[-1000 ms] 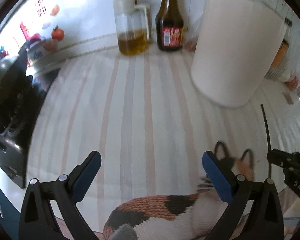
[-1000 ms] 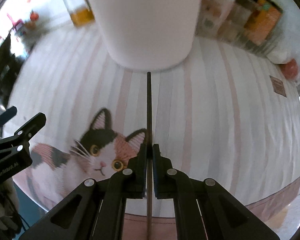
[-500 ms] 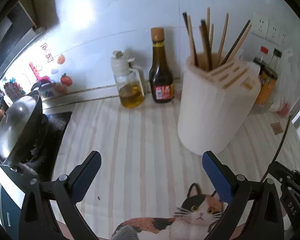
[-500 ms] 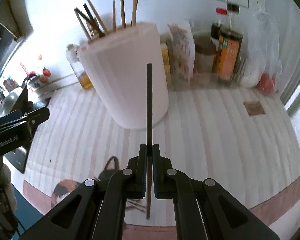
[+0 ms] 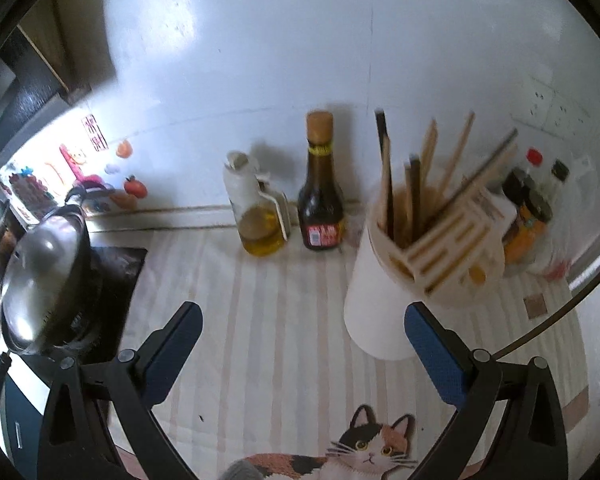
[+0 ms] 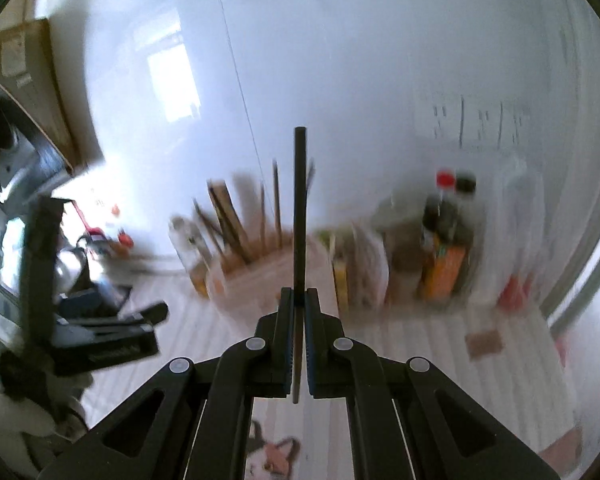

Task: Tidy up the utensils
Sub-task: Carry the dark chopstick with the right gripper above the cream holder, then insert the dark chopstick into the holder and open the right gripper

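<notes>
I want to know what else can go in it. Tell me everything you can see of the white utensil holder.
The holder is a tall, white, round tub, plastic by its look, standing upright on the striped mat near the wall. Its top has a beige slotted insert on the right and an open well on the left, where several chopsticks, wooden and dark, lean at angles. A dark sauce bottle stands to its left, more bottles to its right. Neither gripper touches it.
</notes>
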